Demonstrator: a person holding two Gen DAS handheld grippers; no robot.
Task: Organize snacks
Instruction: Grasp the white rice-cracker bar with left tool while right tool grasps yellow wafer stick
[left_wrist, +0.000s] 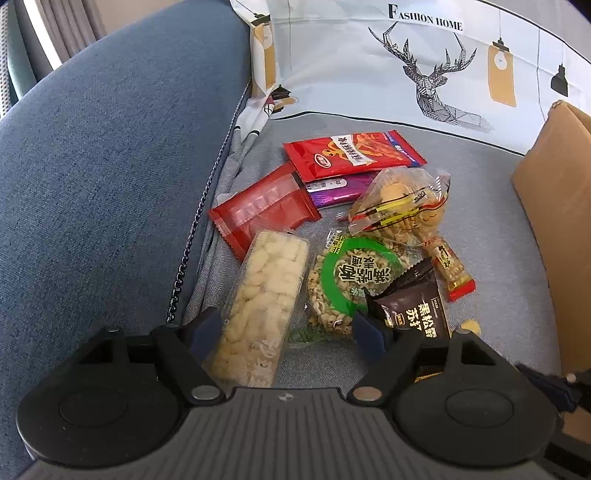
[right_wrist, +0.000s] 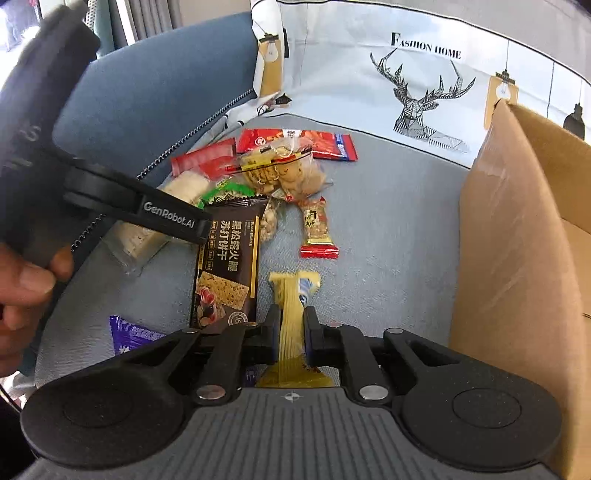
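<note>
A heap of snack packets lies on a grey sofa seat (left_wrist: 480, 229). My left gripper (left_wrist: 286, 326) is open, its fingers on either side of a clear pack of pale puffed snacks (left_wrist: 258, 295) and a green-ringed nut pack (left_wrist: 351, 284). A dark cracker packet (left_wrist: 413, 306) lies by its right finger and also shows in the right wrist view (right_wrist: 229, 266). My right gripper (right_wrist: 291, 325) is shut on a yellow packet (right_wrist: 291, 299), held above the seat. The left gripper (right_wrist: 173, 221) shows in the right wrist view, over the heap.
A cardboard box (right_wrist: 517, 240) stands to the right on the seat. A blue sofa arm (left_wrist: 110, 166) rises on the left. A deer-print cushion (left_wrist: 406, 66) stands behind. Red packets (left_wrist: 351, 153), a biscuit bag (left_wrist: 402, 203), a small peanut pack (right_wrist: 317, 232) and a purple packet (right_wrist: 129, 332) lie around.
</note>
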